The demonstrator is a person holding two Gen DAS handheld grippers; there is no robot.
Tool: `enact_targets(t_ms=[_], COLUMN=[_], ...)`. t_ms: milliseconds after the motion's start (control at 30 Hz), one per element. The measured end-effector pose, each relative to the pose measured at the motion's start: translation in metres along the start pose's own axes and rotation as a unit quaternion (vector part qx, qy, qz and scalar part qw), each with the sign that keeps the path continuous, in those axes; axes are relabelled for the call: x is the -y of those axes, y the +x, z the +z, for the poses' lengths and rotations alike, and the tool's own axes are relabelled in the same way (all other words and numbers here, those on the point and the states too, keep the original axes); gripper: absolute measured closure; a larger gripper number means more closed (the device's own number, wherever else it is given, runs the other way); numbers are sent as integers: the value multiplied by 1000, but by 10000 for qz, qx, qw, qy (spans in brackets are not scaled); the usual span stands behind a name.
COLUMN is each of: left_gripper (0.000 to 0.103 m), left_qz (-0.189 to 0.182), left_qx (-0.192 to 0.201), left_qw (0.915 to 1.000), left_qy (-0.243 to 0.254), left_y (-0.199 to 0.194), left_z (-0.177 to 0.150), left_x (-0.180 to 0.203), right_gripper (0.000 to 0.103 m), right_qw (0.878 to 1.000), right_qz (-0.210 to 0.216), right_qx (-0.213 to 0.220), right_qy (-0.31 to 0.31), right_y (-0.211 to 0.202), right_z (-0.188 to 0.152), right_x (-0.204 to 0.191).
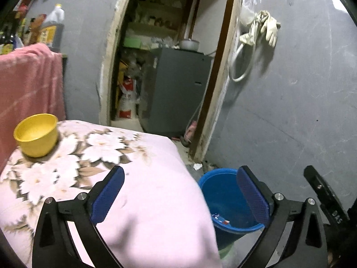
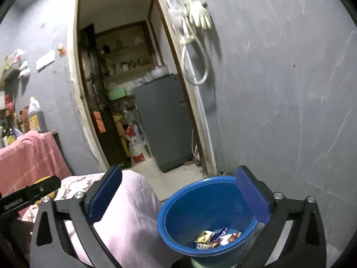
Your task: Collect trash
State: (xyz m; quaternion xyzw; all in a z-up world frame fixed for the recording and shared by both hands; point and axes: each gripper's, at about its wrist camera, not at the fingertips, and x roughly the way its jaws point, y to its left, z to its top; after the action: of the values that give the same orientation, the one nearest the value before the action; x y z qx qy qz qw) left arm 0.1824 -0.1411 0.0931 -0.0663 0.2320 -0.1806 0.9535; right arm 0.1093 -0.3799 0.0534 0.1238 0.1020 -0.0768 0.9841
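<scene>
Wrappers are seen heaped at the bottom of the blue bucket, lower centre of the right wrist frame. Both the right gripper and the left gripper are spread wide, empty; the right is judged nearer.

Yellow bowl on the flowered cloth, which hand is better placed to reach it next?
Left, probably. The left gripper is open above the cloth with the yellow bowl ahead; the right gripper, also open, faces the blue bucket.
</scene>
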Motion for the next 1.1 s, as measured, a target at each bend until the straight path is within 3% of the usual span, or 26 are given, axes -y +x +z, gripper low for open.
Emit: enact_targets(t_ms=[433, 667, 1100], left_gripper=[2, 2, 2], left_qz=[180, 252, 703], left_qx=[687, 855, 863], left_qw=[9969, 9952, 9929], left_qy=[331, 406, 412], left_y=[-74, -110, -154], left_z=[-26, -39, -98], left_x=[2, -2, -30], right_gripper=[0, 0, 0], right_qw=[9964, 9960, 9940], right_qz=[127, 218, 322], right_qx=[614, 523, 561], right_qy=[-577, -694, -885], right_y=[-82, -112, -153], right_z=[-10, -21, -61], right_x=[-26, -37, -61])
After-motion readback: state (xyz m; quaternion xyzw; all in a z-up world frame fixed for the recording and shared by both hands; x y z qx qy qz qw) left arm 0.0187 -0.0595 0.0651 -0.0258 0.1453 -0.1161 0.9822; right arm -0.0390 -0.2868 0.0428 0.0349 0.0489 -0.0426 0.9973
